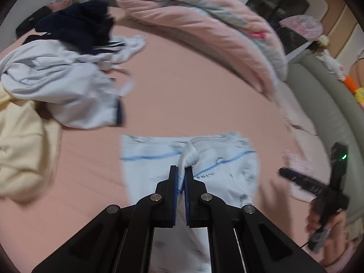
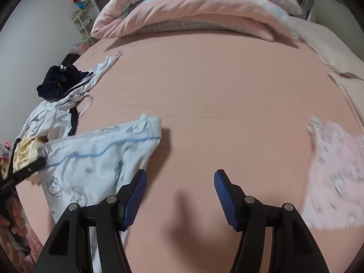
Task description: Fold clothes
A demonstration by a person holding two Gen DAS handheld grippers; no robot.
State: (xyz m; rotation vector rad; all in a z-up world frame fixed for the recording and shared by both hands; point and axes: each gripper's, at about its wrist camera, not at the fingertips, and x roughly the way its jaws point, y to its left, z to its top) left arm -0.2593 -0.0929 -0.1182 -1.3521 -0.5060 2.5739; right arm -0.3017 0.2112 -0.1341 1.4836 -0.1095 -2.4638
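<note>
Light blue printed pants (image 1: 216, 166) lie on the pink bed sheet (image 1: 186, 95), partly folded. My left gripper (image 1: 181, 170) is shut on a bunched fold of the pants and holds it just above the rest. In the right wrist view the same pants (image 2: 95, 159) lie at the lower left. My right gripper (image 2: 179, 182) is open and empty above bare sheet, just right of the pants. The right gripper also shows at the right edge of the left wrist view (image 1: 318, 188).
A pile of white, navy and cream clothes (image 1: 56, 79) lies at the left. A pink printed garment (image 2: 336, 177) lies at the right. A rolled pink quilt (image 2: 193, 11) lies across the back. A grey padded bed edge (image 1: 329, 104) runs along the right.
</note>
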